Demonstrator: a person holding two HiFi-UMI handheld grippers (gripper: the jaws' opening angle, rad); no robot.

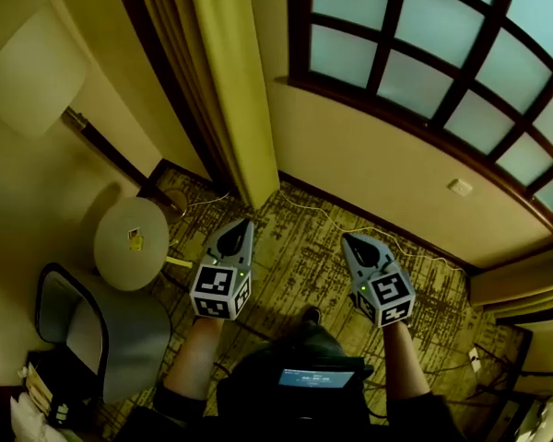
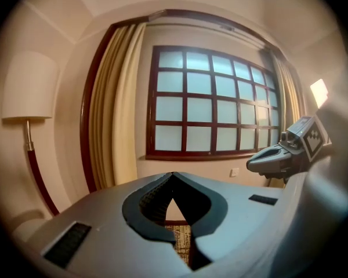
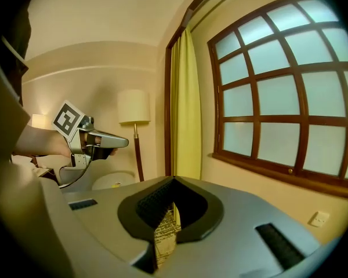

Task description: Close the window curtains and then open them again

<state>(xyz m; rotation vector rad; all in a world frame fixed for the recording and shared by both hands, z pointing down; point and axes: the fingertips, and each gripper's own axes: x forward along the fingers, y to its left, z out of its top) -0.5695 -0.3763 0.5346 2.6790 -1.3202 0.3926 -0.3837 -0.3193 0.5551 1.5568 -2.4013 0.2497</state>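
Observation:
The tall grid window (image 1: 442, 53) stands uncovered. The yellow left curtain (image 1: 235, 81) hangs gathered at its left side; the right curtain (image 1: 525, 284) is bunched at the lower right. In the head view both grippers hover side by side over the carpet, short of the wall below the sill. My left gripper (image 1: 244, 222) is shut and empty, as is my right gripper (image 1: 347, 238). The left gripper view has shut jaw tips (image 2: 173, 174) pointing at the window (image 2: 211, 100), with the left curtain (image 2: 122, 109) beside it. In the right gripper view the shut tips (image 3: 173, 179) point toward the left curtain (image 3: 185, 103).
A round white side table (image 1: 129, 242) and a grey chair (image 1: 101, 330) stand at the left. A floor lamp (image 3: 133, 106) is beside the curtain. Thin cables (image 1: 323, 215) lie on the patterned carpet (image 1: 295, 265). A wall socket (image 1: 460, 187) sits under the sill.

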